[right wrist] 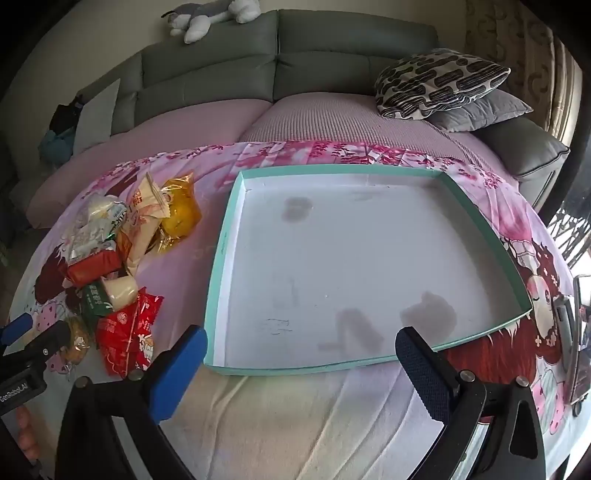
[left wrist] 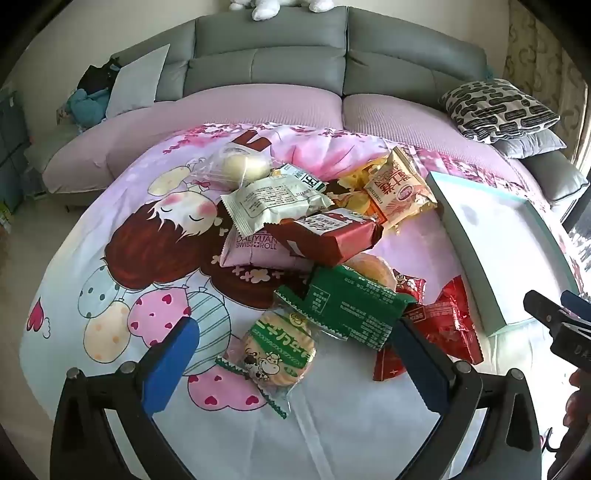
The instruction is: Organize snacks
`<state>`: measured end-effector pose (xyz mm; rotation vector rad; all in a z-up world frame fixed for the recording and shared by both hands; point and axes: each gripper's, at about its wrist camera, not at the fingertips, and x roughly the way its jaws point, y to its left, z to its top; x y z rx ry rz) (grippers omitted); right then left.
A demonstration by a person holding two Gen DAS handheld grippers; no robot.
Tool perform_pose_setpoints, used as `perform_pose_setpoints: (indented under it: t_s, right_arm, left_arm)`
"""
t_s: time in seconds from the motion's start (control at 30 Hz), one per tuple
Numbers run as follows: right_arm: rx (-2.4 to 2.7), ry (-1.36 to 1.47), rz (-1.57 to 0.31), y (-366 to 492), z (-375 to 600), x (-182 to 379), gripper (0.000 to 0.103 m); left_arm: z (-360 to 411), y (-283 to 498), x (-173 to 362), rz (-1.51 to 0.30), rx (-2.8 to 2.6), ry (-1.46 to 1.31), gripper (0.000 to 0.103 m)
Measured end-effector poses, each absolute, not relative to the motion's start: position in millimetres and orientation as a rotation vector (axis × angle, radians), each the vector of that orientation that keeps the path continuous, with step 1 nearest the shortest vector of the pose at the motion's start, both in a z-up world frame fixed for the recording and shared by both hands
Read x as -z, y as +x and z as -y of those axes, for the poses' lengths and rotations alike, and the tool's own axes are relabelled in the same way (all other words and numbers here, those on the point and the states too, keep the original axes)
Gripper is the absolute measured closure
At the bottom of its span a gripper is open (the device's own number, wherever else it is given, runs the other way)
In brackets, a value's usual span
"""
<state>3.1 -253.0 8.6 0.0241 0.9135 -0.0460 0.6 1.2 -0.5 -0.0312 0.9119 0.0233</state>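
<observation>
Several snack packets lie in a pile on the cartoon-print cloth. Nearest me is a round biscuit packet [left wrist: 277, 350] with a cow on it, then a green packet [left wrist: 354, 306], red packets [left wrist: 447, 325], a dark red packet [left wrist: 332, 236], a pink Swiss roll packet [left wrist: 258, 251] and a white packet [left wrist: 273, 203]. My left gripper [left wrist: 295, 369] hangs open over the biscuit packet, touching nothing. A shallow teal-rimmed box [right wrist: 221, 258] with a white floor lies empty to the right of the pile [right wrist: 118, 266]. My right gripper [right wrist: 301, 363] stands open above the box's near edge.
A grey sofa [left wrist: 295, 55] with a pink seat cover runs behind the cloth. A patterned cushion [right wrist: 439, 81] rests on a grey one at the right. A plush toy [right wrist: 207, 18] sits on the sofa back. A phone-like object [right wrist: 581, 339] lies at the right edge.
</observation>
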Motion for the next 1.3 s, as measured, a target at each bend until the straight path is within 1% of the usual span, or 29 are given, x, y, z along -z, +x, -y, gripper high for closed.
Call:
perform_pose_setpoints:
  t_s: [1.3]
  right_arm:
    - [0.070,0.015,-0.926,5.4,252.2,-3.9,0.000]
  left_arm:
    - [5.1,-0.2,4.1,-0.932,-0.011,-0.059,0.000]
